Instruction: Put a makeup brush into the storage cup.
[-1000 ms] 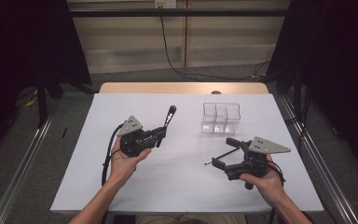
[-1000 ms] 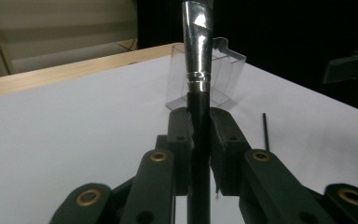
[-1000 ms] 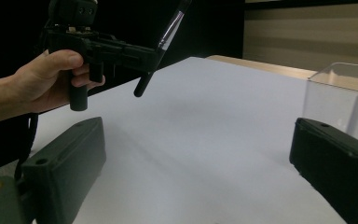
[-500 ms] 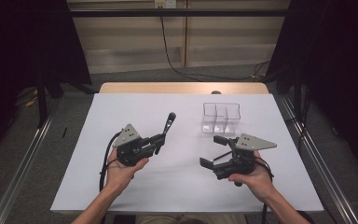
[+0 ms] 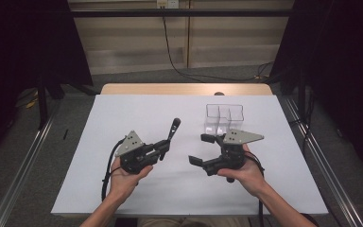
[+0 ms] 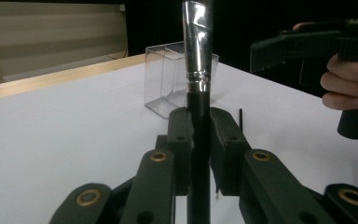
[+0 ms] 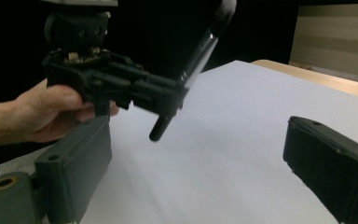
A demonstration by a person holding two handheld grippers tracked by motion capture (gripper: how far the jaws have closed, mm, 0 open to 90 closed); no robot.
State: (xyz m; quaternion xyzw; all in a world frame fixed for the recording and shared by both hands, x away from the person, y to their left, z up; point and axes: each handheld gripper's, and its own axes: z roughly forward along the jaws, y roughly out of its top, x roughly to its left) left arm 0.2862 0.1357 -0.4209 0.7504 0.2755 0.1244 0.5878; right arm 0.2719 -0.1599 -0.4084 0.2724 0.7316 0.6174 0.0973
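Makeup brush (image 5: 172, 129) with a black handle and silver ferrule is clenched in the left claw (image 5: 163, 147) above the middle of the white bench (image 5: 123, 109), seen from the high view, its head angled up toward the far edge. The right claw (image 5: 199, 149) stands just beside it, released, jaws spread wide and holding nothing, in front of a clear plastic divided box (image 5: 224, 116) that sits toward the far right corner.

From the left gripper view, the brush (image 6: 198, 70) rises upright between the two closed jaws, the clear box (image 6: 165, 79) behind it on the bench and the right claw (image 6: 286, 46) held in a hand (image 6: 347, 86) at the right.

From the right gripper view, the left claw (image 7: 170, 100) grips the brush (image 7: 205, 46) at a slant, its handle end pointing down over the bench (image 7: 242, 140), between the right claw's wide-apart jaws.
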